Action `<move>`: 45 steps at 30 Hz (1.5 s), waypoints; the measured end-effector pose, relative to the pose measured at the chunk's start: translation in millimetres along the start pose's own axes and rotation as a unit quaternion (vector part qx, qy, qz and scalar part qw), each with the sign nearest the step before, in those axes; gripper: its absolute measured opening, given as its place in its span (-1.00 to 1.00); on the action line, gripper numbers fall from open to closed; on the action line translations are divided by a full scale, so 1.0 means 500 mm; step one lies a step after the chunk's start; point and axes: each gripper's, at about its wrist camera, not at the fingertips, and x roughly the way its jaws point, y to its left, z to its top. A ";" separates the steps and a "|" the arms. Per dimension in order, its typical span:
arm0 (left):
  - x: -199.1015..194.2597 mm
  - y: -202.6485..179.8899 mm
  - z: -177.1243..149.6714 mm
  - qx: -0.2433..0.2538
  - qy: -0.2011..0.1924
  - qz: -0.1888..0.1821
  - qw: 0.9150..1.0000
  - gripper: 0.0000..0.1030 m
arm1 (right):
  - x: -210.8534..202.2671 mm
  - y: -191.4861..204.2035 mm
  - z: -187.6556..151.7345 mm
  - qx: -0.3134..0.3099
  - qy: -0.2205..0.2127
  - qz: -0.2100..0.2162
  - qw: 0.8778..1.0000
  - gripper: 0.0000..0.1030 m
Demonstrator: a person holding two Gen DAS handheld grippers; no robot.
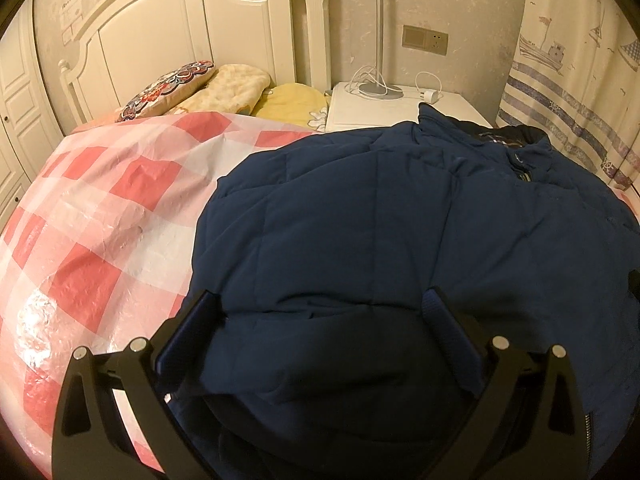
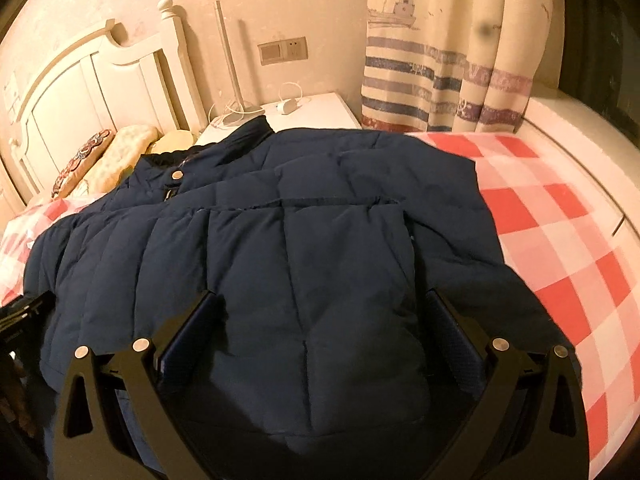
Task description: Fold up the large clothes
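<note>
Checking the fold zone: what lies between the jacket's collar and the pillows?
Only bare checked bedsheet separates the jacket collar from the pillows; right wrist view shows it.

I am in a home bedroom. A bed with a red-and-white checked cover fills the near scene, its white wooden headboard far left with pillows against it. A white nightstand carries a lamp and charger, and a boat-print curtain hangs far right.
</note>
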 end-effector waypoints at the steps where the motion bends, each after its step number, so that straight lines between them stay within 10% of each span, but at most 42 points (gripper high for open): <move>1: 0.000 -0.001 0.000 0.000 0.000 0.001 1.000 0.96 | 0.002 -0.001 0.000 0.002 0.003 0.004 1.000 0.90; 7: -0.041 -0.008 -0.003 0.011 0.008 0.024 1.000 0.95 | 0.002 -0.023 0.003 0.026 0.033 0.072 0.997 0.91; 11: -0.150 -0.031 -0.040 0.013 -0.031 -0.054 0.998 0.95 | -0.083 -0.045 -0.018 0.081 0.006 0.097 0.992 0.91; 15: -0.165 -0.086 -0.093 0.058 -0.025 -0.065 0.996 0.96 | -0.142 0.034 -0.048 -0.047 -0.025 0.057 0.997 0.91; 18: -0.098 -0.109 -0.127 0.071 0.029 -0.045 0.996 0.96 | -0.095 0.080 -0.086 -0.146 0.035 -0.010 0.989 0.91; 22: -0.099 -0.097 -0.131 0.066 0.033 -0.047 0.996 0.96 | -0.082 0.027 -0.102 -0.099 0.091 0.033 0.990 0.90; 27: -0.173 -0.047 -0.173 0.057 -0.008 -0.034 0.998 0.96 | -0.179 -0.037 -0.117 -0.088 0.043 0.039 0.994 0.90; 33: -0.150 0.033 -0.200 -0.003 0.035 -0.042 0.998 0.95 | -0.153 -0.082 -0.179 -0.103 0.090 0.015 0.990 0.90; 39: -0.245 0.000 -0.252 0.030 0.011 -0.083 0.996 0.95 | -0.277 -0.017 -0.211 -0.142 0.045 0.078 0.986 0.90; 45: -0.221 -0.060 -0.304 0.101 0.034 -0.069 0.992 0.96 | -0.245 0.062 -0.296 -0.223 0.094 0.078 0.967 0.91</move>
